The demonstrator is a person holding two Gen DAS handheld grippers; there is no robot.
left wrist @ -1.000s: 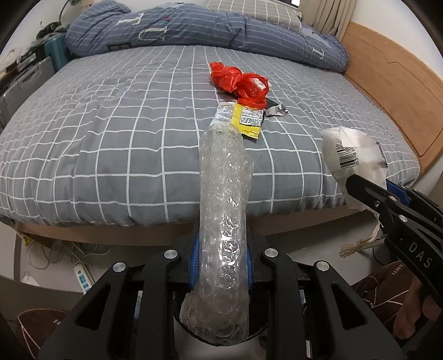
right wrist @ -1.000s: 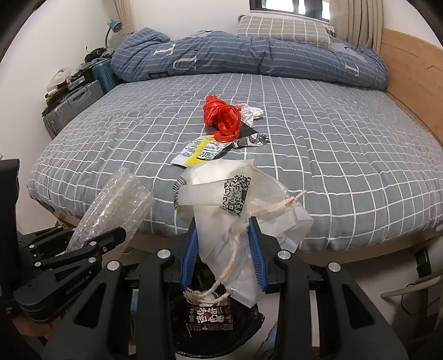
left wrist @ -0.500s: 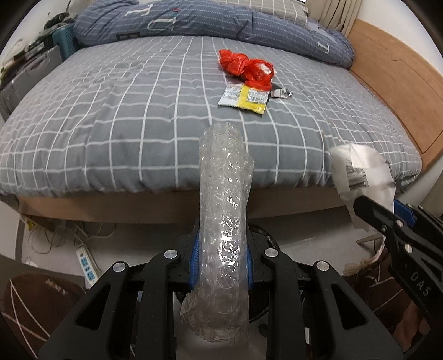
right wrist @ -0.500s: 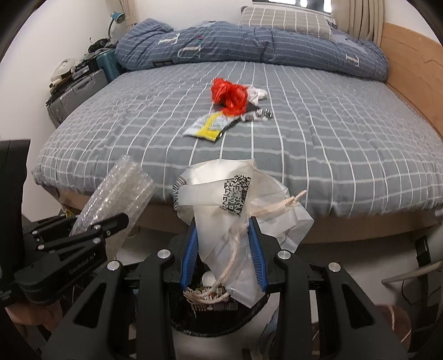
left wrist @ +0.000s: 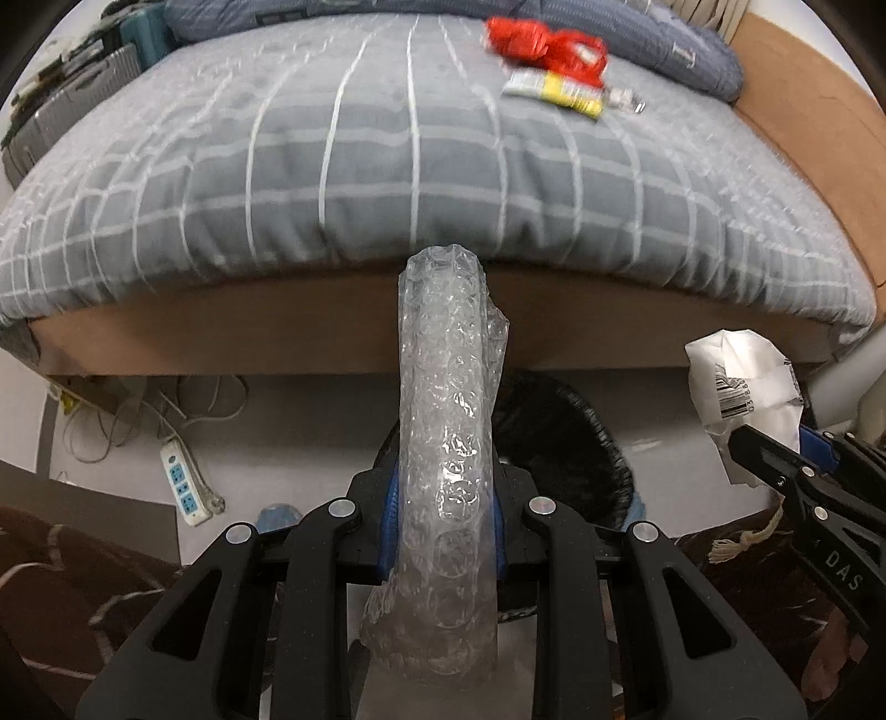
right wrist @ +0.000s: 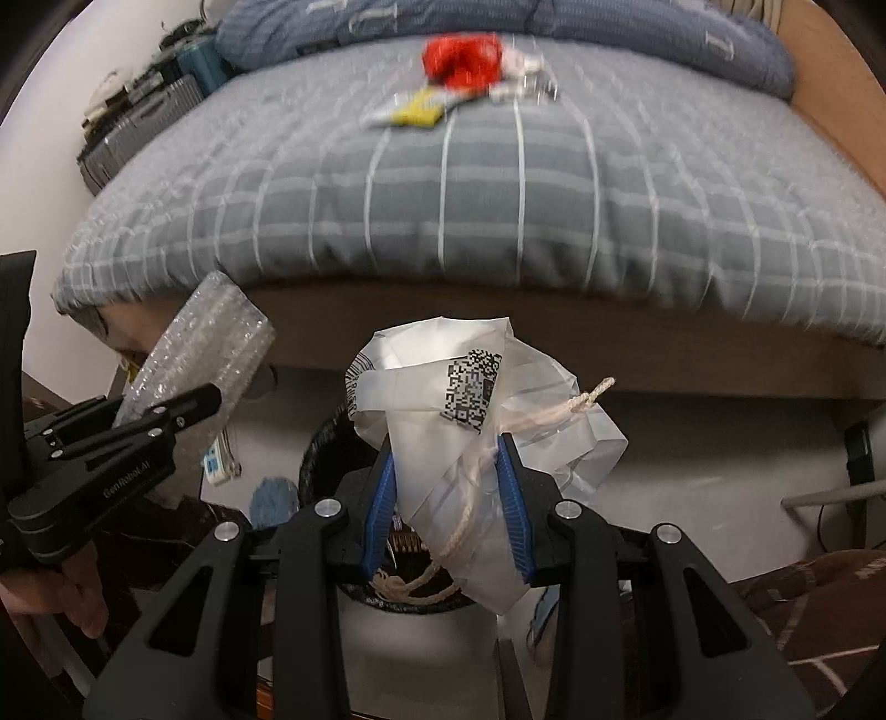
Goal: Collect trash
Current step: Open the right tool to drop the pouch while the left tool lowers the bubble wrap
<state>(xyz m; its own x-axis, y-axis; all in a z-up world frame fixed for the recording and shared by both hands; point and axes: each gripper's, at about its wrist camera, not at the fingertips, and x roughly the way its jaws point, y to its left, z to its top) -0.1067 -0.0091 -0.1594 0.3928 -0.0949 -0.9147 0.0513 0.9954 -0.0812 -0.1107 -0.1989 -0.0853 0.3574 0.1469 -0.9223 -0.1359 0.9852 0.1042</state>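
My left gripper [left wrist: 446, 498] is shut on a long roll of clear bubble wrap [left wrist: 448, 399] that sticks up past its blue pads. My right gripper [right wrist: 446, 487] is shut on a crumpled white plastic bag [right wrist: 459, 399] with a QR label and a cord. Both hang over a black-lined trash bin [left wrist: 570, 437] on the floor at the foot of the bed; the bin [right wrist: 326, 443] shows under the right jaws too. A red plastic bag [left wrist: 545, 41], a yellow wrapper [left wrist: 559, 91] and a small foil scrap [left wrist: 628, 102] lie on the bed.
The grey checked bed [left wrist: 387, 166] with a wooden frame fills the background. A white power strip [left wrist: 185, 487] and cables lie on the floor at left. Brown patterned rug [left wrist: 66, 581] lies at both sides. Suitcases [right wrist: 138, 127] stand beside the bed.
Both grippers have dropped and tipped downward from bed height toward the floor, each keeping hold of its item. The bin has come into fuller view beneath them.
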